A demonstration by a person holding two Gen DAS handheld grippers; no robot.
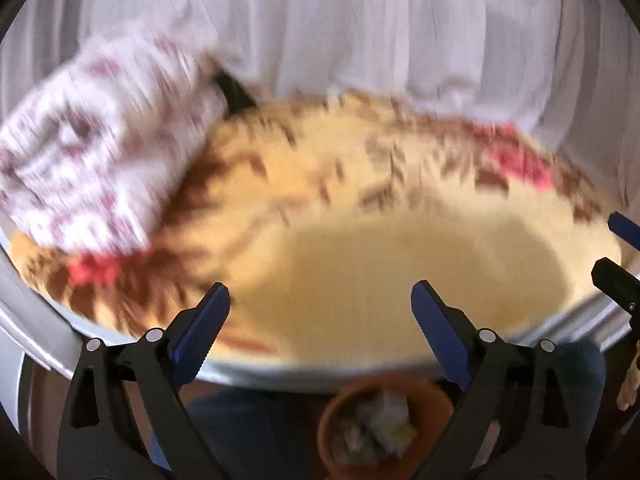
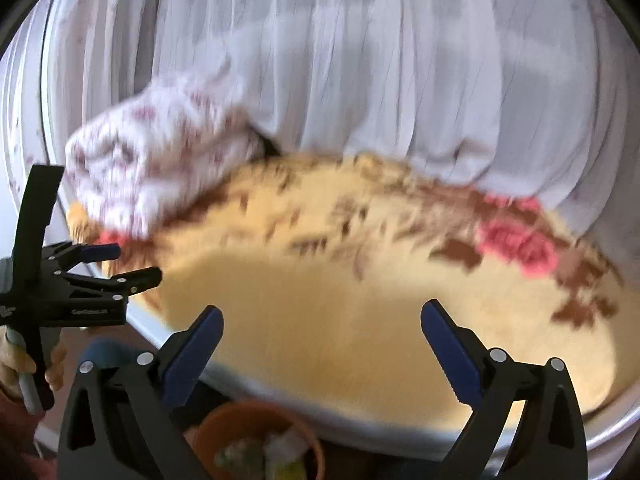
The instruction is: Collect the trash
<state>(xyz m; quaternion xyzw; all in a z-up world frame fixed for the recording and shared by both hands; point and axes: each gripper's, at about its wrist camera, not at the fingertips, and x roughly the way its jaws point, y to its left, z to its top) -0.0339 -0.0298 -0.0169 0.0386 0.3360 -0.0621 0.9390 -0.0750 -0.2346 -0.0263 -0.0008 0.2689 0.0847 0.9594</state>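
Note:
Both views are motion-blurred. An orange bin (image 1: pixel 384 428) with crumpled trash (image 1: pixel 380 424) inside sits on the floor below the bed edge; it also shows in the right wrist view (image 2: pixel 256 444). My left gripper (image 1: pixel 320 304) is open and empty above the bed's near edge. It also shows at the left of the right wrist view (image 2: pixel 138 262), jaws apart. My right gripper (image 2: pixel 322 328) is open and empty over the yellow bedspread; its tips show at the right edge of the left wrist view (image 1: pixel 616 248).
A bed with a yellow floral spread (image 1: pixel 400 264) fills the middle. A white-and-red patterned pillow (image 1: pixel 100 148) lies at its far left. White curtains (image 1: pixel 360 20) hang behind. The white bed frame (image 2: pixel 600 432) runs along the near edge.

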